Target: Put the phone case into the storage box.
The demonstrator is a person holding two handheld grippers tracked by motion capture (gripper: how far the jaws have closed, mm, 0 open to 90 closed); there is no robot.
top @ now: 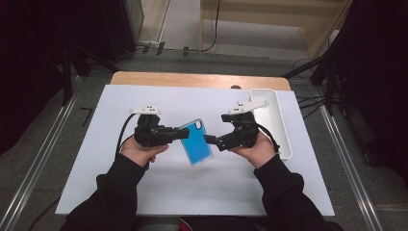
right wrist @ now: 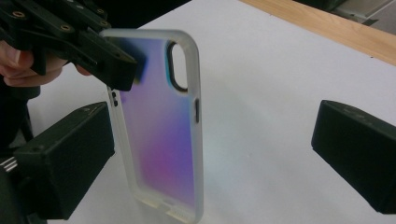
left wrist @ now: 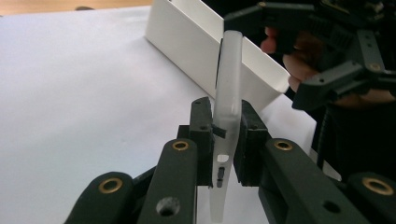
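Note:
A translucent phone case (top: 197, 142) with a blue-to-purple back is held above the white table sheet (top: 159, 183). My left gripper (top: 185, 132) is shut on one long edge of it near the camera cutout. In the left gripper view the case (left wrist: 229, 79) stands edge-on between the pads of that gripper (left wrist: 227, 128). My right gripper (top: 211, 140) faces it from the right with its jaws wide open. In the right gripper view the case (right wrist: 161, 121) stands between those open jaws (right wrist: 215, 154), close to the left pad (right wrist: 70, 158), with neither pad pressing on it.
A long white tray (top: 275, 120) lies along the right side of the sheet, just behind the right hand; its wall (left wrist: 187, 42) stands behind the case. The wooden table edge (top: 192, 79) runs along the far side.

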